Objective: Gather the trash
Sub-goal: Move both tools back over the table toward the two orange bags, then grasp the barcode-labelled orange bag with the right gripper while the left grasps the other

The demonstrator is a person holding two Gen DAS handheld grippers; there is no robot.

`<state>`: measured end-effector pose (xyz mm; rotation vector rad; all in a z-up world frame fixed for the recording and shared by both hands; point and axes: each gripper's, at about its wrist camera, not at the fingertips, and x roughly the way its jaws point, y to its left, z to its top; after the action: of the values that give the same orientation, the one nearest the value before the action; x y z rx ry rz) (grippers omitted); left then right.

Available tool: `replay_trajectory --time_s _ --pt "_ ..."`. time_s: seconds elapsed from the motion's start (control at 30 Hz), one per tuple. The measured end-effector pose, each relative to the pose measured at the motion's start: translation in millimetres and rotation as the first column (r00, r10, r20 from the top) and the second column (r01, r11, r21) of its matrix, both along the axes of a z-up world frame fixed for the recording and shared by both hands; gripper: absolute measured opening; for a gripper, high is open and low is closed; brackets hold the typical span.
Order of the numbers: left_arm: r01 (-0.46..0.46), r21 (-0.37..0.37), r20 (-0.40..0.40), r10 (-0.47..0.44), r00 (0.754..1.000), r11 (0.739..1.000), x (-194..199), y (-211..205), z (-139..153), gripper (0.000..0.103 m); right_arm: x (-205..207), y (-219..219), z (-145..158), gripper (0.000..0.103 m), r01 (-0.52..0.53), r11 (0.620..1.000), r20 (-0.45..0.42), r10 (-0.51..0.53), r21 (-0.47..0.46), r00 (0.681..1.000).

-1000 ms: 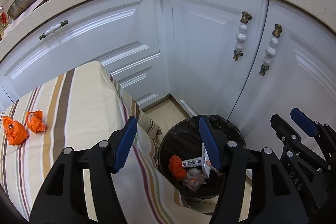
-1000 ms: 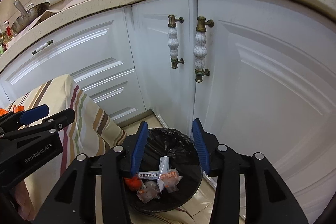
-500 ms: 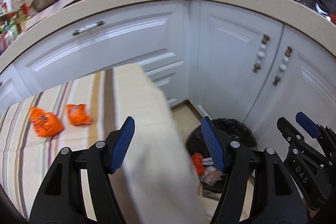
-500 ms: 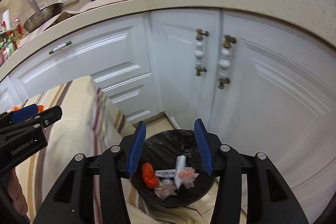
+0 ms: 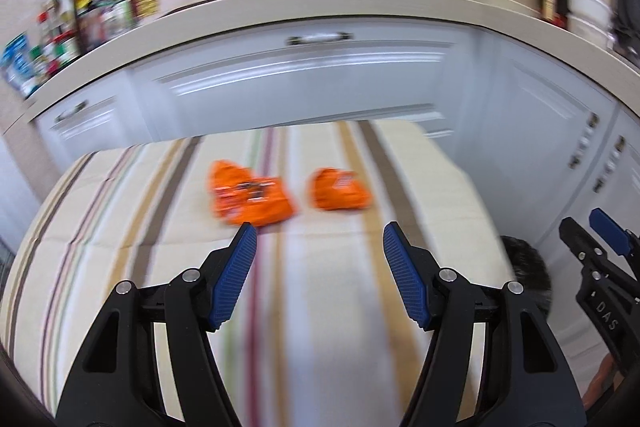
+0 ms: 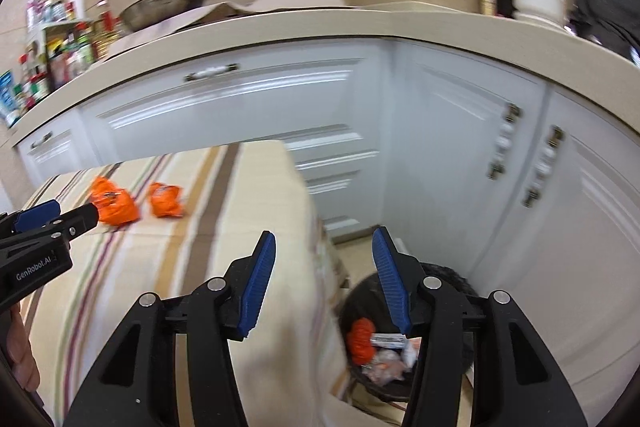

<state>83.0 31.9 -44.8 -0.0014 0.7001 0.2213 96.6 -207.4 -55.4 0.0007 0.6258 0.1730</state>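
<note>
Two crumpled orange wrappers lie side by side on the striped tablecloth (image 5: 320, 307): a larger one (image 5: 250, 199) and a smaller one (image 5: 338, 191) to its right. My left gripper (image 5: 318, 239) hangs open just short of them, nothing between its blue pads. In the right wrist view the same wrappers (image 6: 114, 205) (image 6: 166, 201) sit far left, near the left gripper's tip (image 6: 52, 217). My right gripper (image 6: 322, 245) is over the table's right edge, its jaws opening and empty. The black-lined trash bin (image 6: 452, 277) with wrappers inside stands on the floor below it.
White cabinet doors (image 6: 460, 147) with knobbed handles curve behind the table and bin. The beige countertop (image 5: 320, 3) carries a wok, a black pot and a rack of bottles at the left. A hand (image 6: 18, 351) holds the left gripper.
Both grippers swung left and up, away from the bin toward the table. The orange wrappers came to sit right before the left gripper. The right jaws widened a little.
</note>
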Motion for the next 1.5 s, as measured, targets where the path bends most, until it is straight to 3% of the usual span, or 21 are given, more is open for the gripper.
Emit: replay_trajectory --time_s 0.4,0.8,1.07,1.27,1.3,1.4,1.5 --pt "-0.231 0.009 -0.002 0.231 0.973 0.973 -39.9 110.8 2.2 0.064 7.7 96.1 4.3 0.051 -0.177 0.984 0.005 0.178 -0.015 0.984" --pt "-0.365 0.004 -0.033 0.365 0.930 0.931 -48.9 183.7 -10.9 0.064 47.1 158.1 -13.4 0.057 -0.244 0.968 -0.042 0.242 -0.058 0.969" --pt "-0.412 -0.010 -0.059 0.411 0.910 0.911 -42.4 211.0 -24.1 0.064 79.6 179.8 -26.4 0.066 -0.242 0.965 -0.083 0.235 -0.097 0.969" --pt "-0.396 -0.025 -0.069 0.394 0.917 0.918 -33.9 209.5 -29.0 0.064 99.6 185.7 -40.1 0.067 -0.250 0.964 -0.165 0.233 -0.093 0.958" --pt "-0.391 -0.026 -0.070 0.388 0.919 0.920 -32.8 208.2 -29.4 0.064 100.8 185.3 -42.6 0.066 -0.253 0.964 -0.177 0.235 -0.087 0.956" --pt "-0.366 -0.029 -0.072 0.364 0.929 0.930 -27.3 199.9 -30.3 0.065 101.4 181.9 -48.3 0.046 -0.267 0.962 -0.210 0.250 -0.054 0.945" --pt "-0.343 -0.039 -0.075 0.340 0.938 0.938 -21.6 190.9 -30.8 0.065 96.1 176.7 -48.7 0.045 -0.266 0.963 -0.210 0.252 -0.042 0.945"
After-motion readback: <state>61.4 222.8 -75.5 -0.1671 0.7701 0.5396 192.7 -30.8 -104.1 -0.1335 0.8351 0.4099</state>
